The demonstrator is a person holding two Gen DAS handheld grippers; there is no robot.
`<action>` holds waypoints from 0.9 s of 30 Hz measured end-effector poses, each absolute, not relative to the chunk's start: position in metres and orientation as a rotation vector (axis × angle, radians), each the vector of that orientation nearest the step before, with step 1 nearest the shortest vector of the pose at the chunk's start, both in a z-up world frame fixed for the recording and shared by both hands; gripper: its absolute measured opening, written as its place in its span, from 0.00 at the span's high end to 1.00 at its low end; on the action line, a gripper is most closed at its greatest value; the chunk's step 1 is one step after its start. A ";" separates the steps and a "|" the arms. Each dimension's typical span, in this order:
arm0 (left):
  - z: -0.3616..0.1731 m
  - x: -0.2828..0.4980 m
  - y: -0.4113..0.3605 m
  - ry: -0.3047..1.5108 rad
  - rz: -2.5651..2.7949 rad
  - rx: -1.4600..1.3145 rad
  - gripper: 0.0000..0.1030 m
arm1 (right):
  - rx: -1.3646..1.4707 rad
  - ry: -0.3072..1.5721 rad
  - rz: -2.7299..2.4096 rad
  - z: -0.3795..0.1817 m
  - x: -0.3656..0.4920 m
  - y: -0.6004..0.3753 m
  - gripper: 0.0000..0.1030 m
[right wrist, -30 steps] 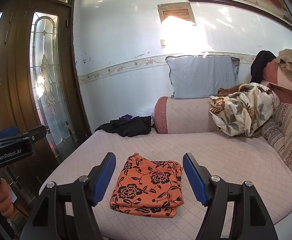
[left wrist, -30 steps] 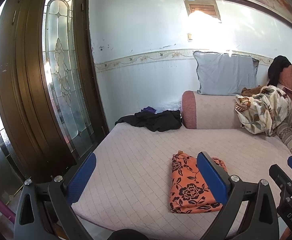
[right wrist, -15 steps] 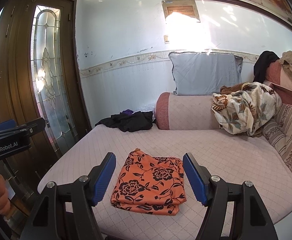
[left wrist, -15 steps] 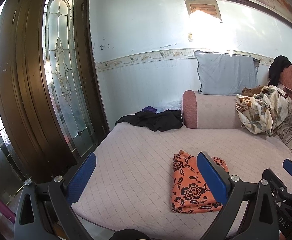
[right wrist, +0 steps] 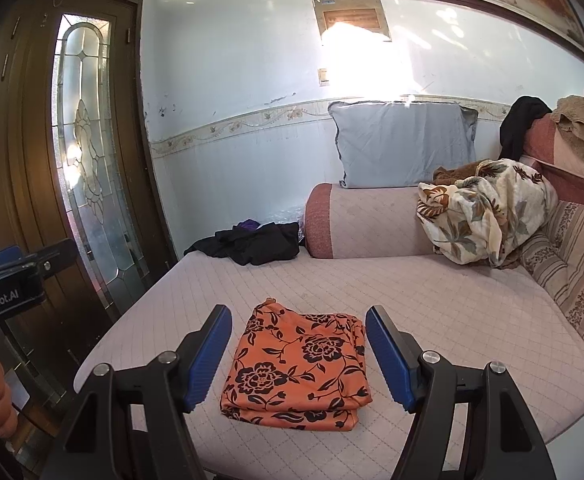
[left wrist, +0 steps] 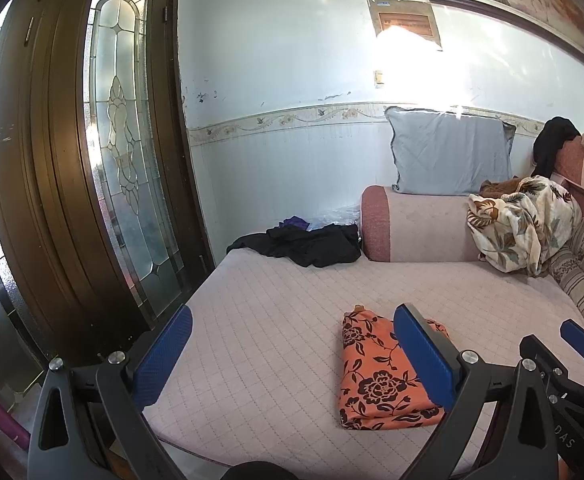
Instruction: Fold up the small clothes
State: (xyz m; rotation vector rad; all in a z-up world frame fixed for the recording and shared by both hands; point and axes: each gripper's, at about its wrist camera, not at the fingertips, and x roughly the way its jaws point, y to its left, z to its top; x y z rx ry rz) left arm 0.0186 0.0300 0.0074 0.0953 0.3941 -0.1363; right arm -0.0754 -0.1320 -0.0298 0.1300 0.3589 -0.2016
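Right gripper point(right wrist: 298, 354): jaws spread wide, nothing held, raised off the bed. Left gripper point(left wrist: 292, 354): jaws likewise wide apart, empty. Folded orange floral garment point(right wrist: 298, 364) lies flat on quilted mattress point(right wrist: 432, 300) near its front edge, seen between the right gripper's blue pads, untouched. Farther back: black clothes pile point(right wrist: 252, 244) beside bolster point(right wrist: 364, 220), grey pillow point(right wrist: 404, 144) against wall
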 end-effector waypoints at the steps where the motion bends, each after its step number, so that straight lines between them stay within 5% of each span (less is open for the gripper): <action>1: 0.007 0.019 0.030 0.395 -0.138 0.096 0.02 | 0.130 0.360 -0.201 -0.030 -0.075 -0.131 0.29; 27: -0.006 0.035 0.033 0.437 -0.150 0.101 0.02 | 0.146 0.405 -0.219 -0.049 -0.060 -0.133 0.29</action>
